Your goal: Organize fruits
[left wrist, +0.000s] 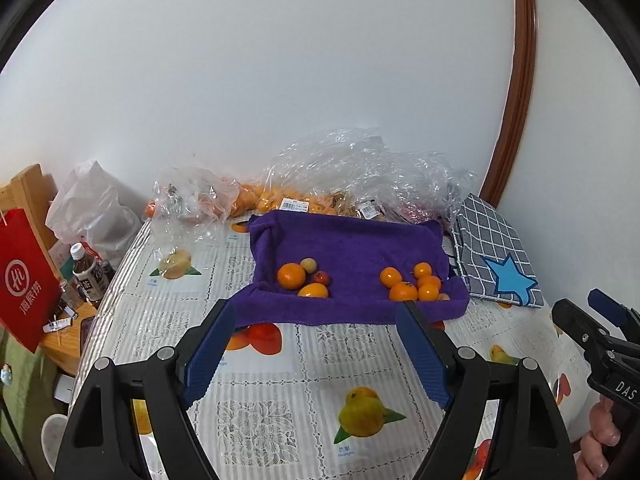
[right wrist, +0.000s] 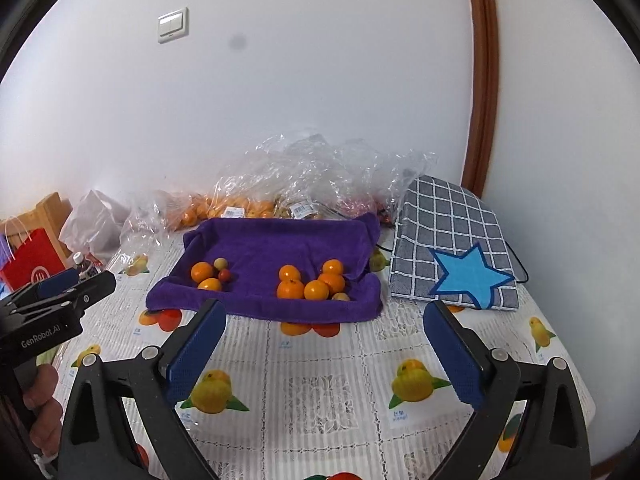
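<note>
While our left gripper (left wrist: 316,320) and right gripper (right wrist: 324,320) hover with jaws apart and empty, the purple towel (right wrist: 280,252) lies just ahead, long axis running side to side, holding two clusters of oranges (right wrist: 298,290) near its front edge

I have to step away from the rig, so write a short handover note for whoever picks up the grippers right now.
Left gripper: open, nothing between the fingers, above the tablecloth in front of the towel.
Right gripper: open, empty, also in front of the towel.
Purple towel: lies on the table with two groups of fruit on it. Left group: three oranges, one pale fruit, one small red one. Right group: five oranges, one pale fruit at its near edge.
Plastic bags behind the towel hold more fruit.
Done: two groups laid out.
Left: probably the bagged fruit; both groups look mixed.
</note>
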